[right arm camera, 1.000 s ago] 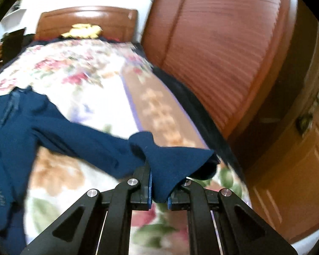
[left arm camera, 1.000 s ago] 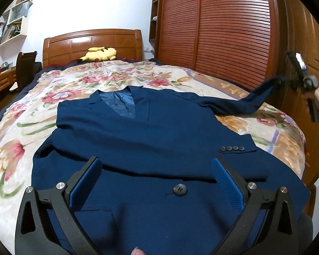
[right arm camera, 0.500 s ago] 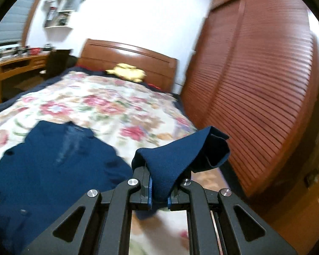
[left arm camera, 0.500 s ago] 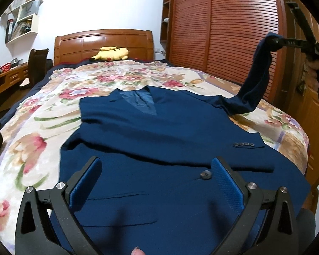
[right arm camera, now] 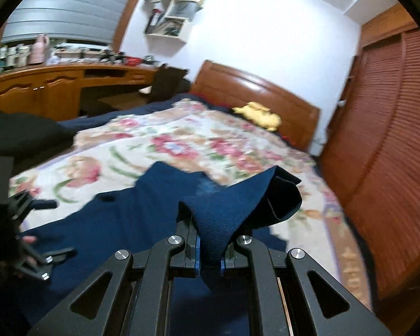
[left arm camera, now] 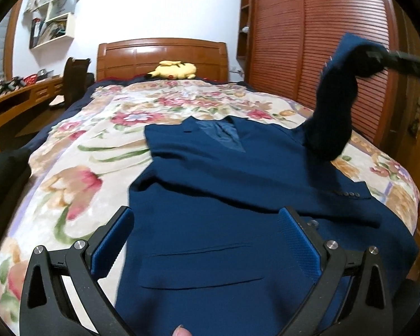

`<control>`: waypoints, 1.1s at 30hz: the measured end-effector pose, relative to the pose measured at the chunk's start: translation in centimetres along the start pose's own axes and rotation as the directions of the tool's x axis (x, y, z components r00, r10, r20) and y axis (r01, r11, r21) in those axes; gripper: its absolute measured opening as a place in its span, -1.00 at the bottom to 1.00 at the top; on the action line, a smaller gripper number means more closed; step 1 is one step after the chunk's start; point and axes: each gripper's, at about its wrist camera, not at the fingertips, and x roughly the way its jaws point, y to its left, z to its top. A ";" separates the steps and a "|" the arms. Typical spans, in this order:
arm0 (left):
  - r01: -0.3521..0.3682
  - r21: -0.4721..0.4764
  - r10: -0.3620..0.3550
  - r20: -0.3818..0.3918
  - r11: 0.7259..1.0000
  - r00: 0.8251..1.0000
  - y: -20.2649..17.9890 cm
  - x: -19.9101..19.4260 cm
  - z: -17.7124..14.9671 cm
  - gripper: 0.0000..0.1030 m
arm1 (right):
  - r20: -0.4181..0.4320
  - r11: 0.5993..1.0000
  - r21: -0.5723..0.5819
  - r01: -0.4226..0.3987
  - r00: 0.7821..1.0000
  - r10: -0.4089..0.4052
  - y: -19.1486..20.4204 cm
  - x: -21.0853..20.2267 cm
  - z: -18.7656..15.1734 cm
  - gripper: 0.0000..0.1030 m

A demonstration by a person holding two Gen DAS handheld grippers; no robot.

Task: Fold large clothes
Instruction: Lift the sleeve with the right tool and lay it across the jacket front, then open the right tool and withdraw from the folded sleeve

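Bedroom w/ a floral bedspread (left arm camera: pixel 78 151) on the bed: your navy jacket (left arm camera: pixel 238 204) lies front-up on it, collar toward the wooden headboard (left arm camera: pixel 162 56), hem nearest you. One sleeve lies folded across the chest, its cuff buttons (left arm camera: pixel 347 194) showing at the jacket's right edge. The other sleeve (left arm camera: pixel 333 112) is lifted clear of the bed, arching up from the shoulder. Your right gripper (right arm camera: pixel 209 254) is clamped on that sleeve's cuff end, fabric bunched up betw. the fingers. Your left gripper (left arm camera: pixel 207 246) hovers over the jacket's lower front, jaws wide apart, nothing betw. them, blue pads (left arm camera: pixel 296 240) facing in. Yellow plush toy (left arm camera: pixel 172 70) sits by the headboard. Slatted wardrobe doors (left arm camera: pixel 316 33) run along the right; desk (right arm camera: pixel 58 84) and wall shelves (right arm camera: pixel 170 14) on the left.
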 end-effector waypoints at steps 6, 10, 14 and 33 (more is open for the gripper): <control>-0.021 -0.024 0.021 -0.006 0.999 1.000 1.3 -0.1 -0.1 1.00 | -0.096 0.994 0.023 -0.107 0.989 0.109 -0.3 0.5 -2.1 -0.82; -0.020 -0.018 0.020 -0.013 1.000 1.000 1.1 0.2 -0.1 1.00 | -0.179 0.990 0.025 -0.138 0.974 0.140 0.6 2.2 -4.7 -0.82; -0.021 0.008 0.022 -0.014 1.000 1.000 0.6 0.3 -0.3 1.00 | -0.205 0.986 0.079 -0.148 0.965 0.161 -0.7 3.1 -5.3 -0.82; -0.022 0.034 0.022 -0.008 0.999 1.000 -0.6 0.2 -0.2 1.00 | -0.185 0.972 0.200 -0.121 0.970 0.159 -2.0 0.3 -9.2 0.20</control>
